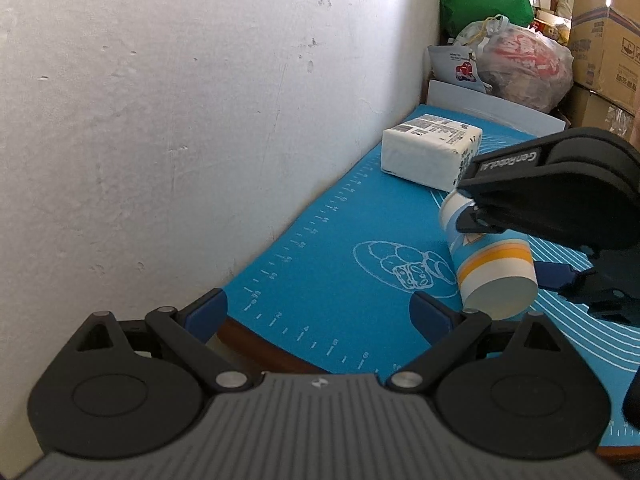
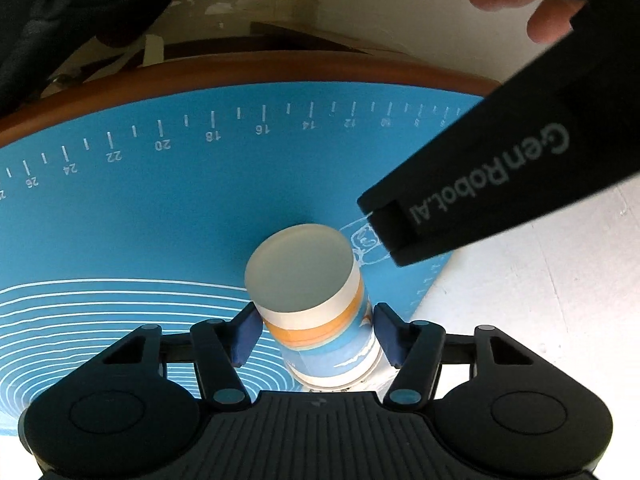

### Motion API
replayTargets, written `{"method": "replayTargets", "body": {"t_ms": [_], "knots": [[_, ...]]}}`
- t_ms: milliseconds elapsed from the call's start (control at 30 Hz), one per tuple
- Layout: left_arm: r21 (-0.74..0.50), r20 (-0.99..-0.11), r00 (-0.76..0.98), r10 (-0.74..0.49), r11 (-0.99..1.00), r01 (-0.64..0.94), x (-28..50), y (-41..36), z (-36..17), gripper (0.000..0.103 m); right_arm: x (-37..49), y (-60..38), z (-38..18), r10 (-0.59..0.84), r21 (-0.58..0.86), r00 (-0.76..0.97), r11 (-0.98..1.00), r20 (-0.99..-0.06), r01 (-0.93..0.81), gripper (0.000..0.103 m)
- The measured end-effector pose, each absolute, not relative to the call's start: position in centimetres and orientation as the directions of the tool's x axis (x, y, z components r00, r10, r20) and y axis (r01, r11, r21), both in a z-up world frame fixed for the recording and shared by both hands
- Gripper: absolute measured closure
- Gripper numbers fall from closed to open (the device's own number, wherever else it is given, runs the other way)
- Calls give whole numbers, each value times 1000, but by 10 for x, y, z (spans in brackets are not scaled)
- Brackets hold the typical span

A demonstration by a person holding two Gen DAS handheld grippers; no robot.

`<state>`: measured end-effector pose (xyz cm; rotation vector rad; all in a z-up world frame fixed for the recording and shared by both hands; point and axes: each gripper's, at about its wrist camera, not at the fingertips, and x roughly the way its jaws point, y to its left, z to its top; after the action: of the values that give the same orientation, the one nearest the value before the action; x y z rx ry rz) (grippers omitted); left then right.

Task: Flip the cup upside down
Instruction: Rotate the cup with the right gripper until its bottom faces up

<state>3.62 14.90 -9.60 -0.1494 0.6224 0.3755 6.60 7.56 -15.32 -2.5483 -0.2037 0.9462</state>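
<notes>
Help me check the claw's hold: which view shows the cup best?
The right wrist view: the cup sits centred between the right claw's pads, base toward the camera. The left wrist view shows it tilted above the mat, partly hidden by that claw.

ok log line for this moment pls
right claw: shut on cup | cup: tilted, base visible | left claw: open, holding nothing | mat: under cup

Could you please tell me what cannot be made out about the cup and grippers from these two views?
- Cup mouth: in the right wrist view, hidden behind the right gripper body; only its base faces the camera.
- Contact of the fingers with the cup: in the left wrist view, covered by the right gripper's housing.
- White package print: too small to read.
</notes>
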Motion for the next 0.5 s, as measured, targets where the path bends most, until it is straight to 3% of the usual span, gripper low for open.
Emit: {"method": "replayTargets", "body": {"t_ms": [200,500], "knots": [[-28,-587,752,299,921,-388,37,150,-92,6,77,73,-141,252,-485,774,-871,-581,-81,47],[-24,-556,783,279,936,-351,47,141,-78,6,103,69,-84,178,-689,731,-532,-659,-492,46]]}}
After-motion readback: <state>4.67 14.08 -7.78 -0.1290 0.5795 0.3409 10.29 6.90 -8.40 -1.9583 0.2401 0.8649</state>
